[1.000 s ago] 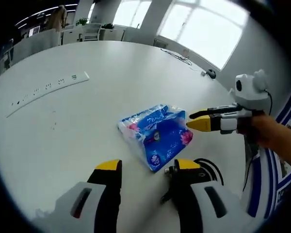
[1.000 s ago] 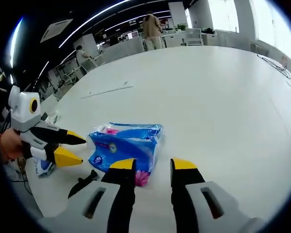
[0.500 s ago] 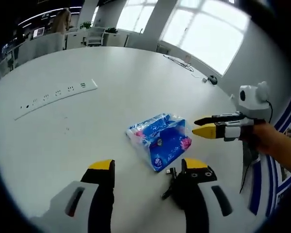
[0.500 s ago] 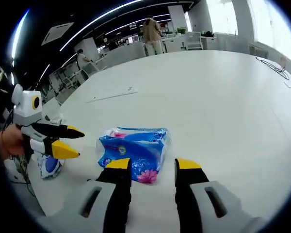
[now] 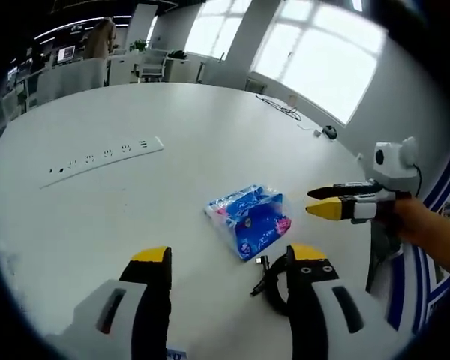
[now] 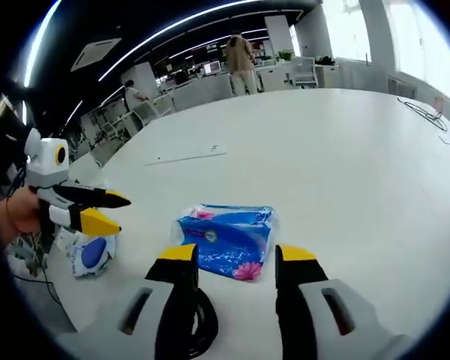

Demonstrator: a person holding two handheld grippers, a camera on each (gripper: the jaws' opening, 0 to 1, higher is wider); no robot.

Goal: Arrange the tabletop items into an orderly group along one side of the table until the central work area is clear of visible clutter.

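Since a second ago I have pulled both grippers back from the blue tissue pack (image 5: 248, 220), which lies alone on the white table (image 5: 135, 195). My left gripper (image 5: 226, 259) and right gripper (image 6: 229, 254) are spread wide and hold nothing. A black cable (image 5: 266, 277) lies just beside the pack.

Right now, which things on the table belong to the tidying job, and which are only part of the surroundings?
To tidy:
blue tissue pack
black cable
small blue and white packet

Surroundings:
white table
white power strip
black mouse and thin cables on the far side of the table
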